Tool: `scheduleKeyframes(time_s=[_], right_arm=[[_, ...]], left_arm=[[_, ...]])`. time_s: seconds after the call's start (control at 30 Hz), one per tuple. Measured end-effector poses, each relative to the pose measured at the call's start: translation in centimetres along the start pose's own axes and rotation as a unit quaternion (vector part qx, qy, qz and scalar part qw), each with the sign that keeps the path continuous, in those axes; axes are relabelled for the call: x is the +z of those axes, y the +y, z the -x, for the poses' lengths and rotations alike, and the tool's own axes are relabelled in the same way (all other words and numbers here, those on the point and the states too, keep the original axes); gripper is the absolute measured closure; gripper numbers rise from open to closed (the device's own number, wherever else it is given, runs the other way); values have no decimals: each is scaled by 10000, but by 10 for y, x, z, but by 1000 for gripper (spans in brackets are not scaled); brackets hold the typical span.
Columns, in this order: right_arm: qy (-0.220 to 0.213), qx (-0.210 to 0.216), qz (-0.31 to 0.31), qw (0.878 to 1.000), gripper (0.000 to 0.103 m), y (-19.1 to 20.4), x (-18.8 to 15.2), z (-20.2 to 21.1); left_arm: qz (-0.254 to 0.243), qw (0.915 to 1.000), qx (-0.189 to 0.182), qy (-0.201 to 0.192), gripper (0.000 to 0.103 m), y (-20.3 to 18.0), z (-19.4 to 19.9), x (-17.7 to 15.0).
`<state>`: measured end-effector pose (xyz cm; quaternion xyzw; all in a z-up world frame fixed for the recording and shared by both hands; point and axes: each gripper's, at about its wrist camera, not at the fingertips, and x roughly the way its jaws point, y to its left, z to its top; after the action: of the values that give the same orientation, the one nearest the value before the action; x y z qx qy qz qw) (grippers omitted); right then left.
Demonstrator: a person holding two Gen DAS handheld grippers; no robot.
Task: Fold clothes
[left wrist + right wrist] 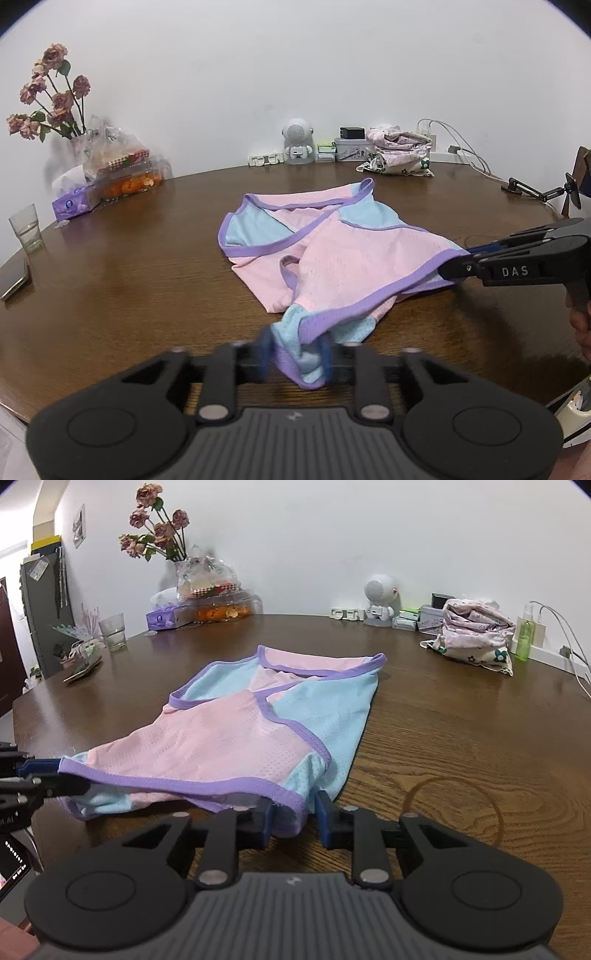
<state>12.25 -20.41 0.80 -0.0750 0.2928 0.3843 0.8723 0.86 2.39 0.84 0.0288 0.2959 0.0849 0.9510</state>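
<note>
Left tongs [295, 354] — parted, a bunched corner of the pink, blue and purple top [332, 254] lying loose between the blue pads. Right tongs [295, 818] likewise released, the hem corner between them; "DAS" reads on their side in the left view. The top lies partly folded mid-desk [461, 738], dark wood grain with a pale ring mark. Farther: glass [112, 631], tissue box [75, 203], folded clothes [476, 635], a small robot-shaped speaker [297, 142], dried roses [51, 92] — plain white wall behind.
</note>
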Motion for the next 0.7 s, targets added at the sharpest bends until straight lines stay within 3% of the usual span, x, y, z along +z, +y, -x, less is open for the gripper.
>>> scheduleKeyframes(time_s=[0.23,0.4,0.5,0.7], right_arm=[[-191,-142,-140,9996,11,1,-4,7],[-465,-321,133,9983,9,12,-2,11],[-370,-370,167,9985,9,13,-1,8],[-284,-435,163,9985,2,13,-4,12]], left_arm=[[-30,9999,112,-44,57,0,0,-1],[-67,9998,200,-69,53,-1,-1,-1],[-124,9996,253,-66,47,-4,0,-1],[-87,9990,403,-196,24,-7,3,0]])
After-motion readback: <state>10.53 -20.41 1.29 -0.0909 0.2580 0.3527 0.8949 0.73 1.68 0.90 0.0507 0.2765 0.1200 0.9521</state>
